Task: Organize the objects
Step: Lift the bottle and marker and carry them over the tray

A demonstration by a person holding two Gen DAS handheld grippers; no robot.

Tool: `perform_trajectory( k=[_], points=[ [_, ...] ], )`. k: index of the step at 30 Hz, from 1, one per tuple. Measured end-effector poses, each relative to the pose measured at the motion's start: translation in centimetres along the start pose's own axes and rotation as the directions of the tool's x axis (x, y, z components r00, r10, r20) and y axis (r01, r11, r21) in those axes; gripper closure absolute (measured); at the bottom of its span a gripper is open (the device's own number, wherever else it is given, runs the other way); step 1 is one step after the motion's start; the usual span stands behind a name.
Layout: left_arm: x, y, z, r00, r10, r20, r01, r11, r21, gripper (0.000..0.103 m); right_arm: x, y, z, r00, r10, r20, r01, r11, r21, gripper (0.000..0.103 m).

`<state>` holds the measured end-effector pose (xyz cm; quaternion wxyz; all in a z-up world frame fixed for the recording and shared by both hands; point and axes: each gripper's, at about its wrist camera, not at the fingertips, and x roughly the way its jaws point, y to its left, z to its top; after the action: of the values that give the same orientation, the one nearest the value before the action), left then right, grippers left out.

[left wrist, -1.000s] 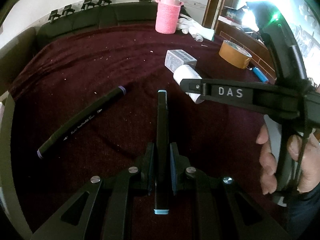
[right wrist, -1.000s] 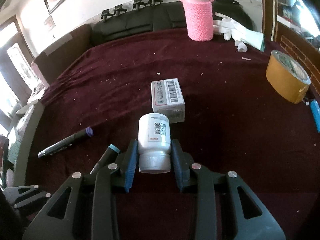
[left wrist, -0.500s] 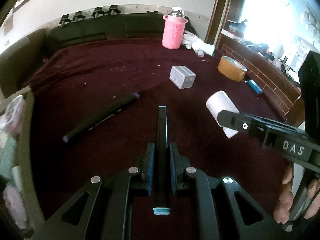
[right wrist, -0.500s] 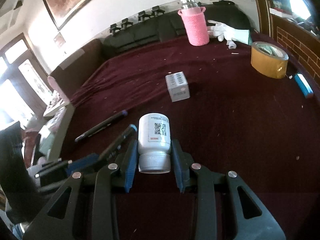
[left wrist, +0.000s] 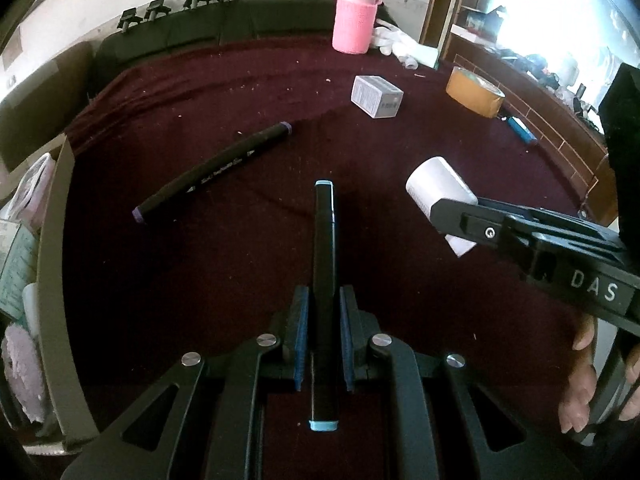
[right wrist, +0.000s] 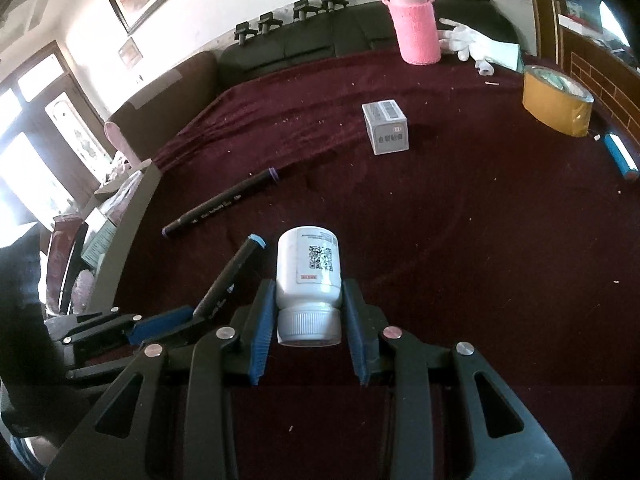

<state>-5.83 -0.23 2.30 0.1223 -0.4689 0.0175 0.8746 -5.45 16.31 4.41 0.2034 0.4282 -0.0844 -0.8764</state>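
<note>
Now we see dark red tablecloth (right wrist: 480, 240). Left to right: our left gripper (left wrist: 323, 332) pinches black marker with light-blue caps (left wrist: 323, 280), held above cloth. Purple-capped marker (left wrist: 212, 168) lies flat on cloth, apart. Our right gripper (right wrist: 308, 320) clamps white pill bottle (right wrist: 309, 272) near its cap. Beyond: small grey box (right wrist: 385, 127), pink-sleeved flask (right wrist: 416, 28), tape roll (right wrist: 556, 104).

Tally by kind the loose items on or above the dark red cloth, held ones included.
Markers: 2, the blue-capped marker in the left tool, the purple-capped marker on the cloth
Pill bottle: 1, in the right tool
Small box: 1
Tape roll: 1
Pink-sleeved flask: 1
White glove: 1
Blue cylinder: 1
Total: 8
</note>
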Motion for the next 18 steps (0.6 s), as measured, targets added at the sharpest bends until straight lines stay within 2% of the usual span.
perform_trajectory(
  k=[3,6,7,8,9,10,12,18],
  points=[
    [0.5,-0.2,0.6,1.000,0.016,-0.006,-0.016,1.000,0.000,0.089,0.2,-0.4,0.0,1.000,0.012,-0.010,-0.012,1.000,0.006,0.072],
    [1.1,-0.5,1.5,1.000,0.015,-0.015,-0.015,1.000,-0.007,0.075,0.3,-0.6,0.0,1.000,0.023,-0.016,-0.023,1.000,0.009,0.072],
    [1.3,-0.7,1.7,1.000,0.026,-0.015,-0.026,1.000,0.004,0.075,0.3,-0.7,0.0,1.000,0.025,-0.016,-0.025,1.000,0.012,0.072],
    [1.5,-1.1,1.7,0.999,0.044,-0.008,-0.044,0.999,0.016,0.075,0.3,-0.7,0.0,1.000,0.026,-0.015,-0.026,1.000,0.015,0.072],
    [1.5,-1.4,1.6,0.998,0.058,0.005,-0.058,0.998,0.028,0.080,0.3,-0.8,0.0,0.999,0.029,-0.015,-0.029,0.999,0.014,0.072],
    [1.5,-1.6,1.5,0.997,0.069,0.017,-0.070,0.997,0.044,0.092,0.2,-0.8,0.0,0.999,0.030,-0.014,-0.029,0.999,0.012,0.072],
    [1.3,-1.8,1.2,0.998,0.059,0.026,-0.060,0.997,0.051,0.092,0.0,-0.8,0.0,1.000,0.024,-0.008,-0.024,1.000,0.009,0.072],
    [-0.5,-0.6,0.6,0.997,0.039,0.060,-0.039,0.999,-0.006,0.092,-0.4,-0.6,0.2,0.999,0.035,0.009,-0.035,0.999,0.003,0.072]
  ],
)
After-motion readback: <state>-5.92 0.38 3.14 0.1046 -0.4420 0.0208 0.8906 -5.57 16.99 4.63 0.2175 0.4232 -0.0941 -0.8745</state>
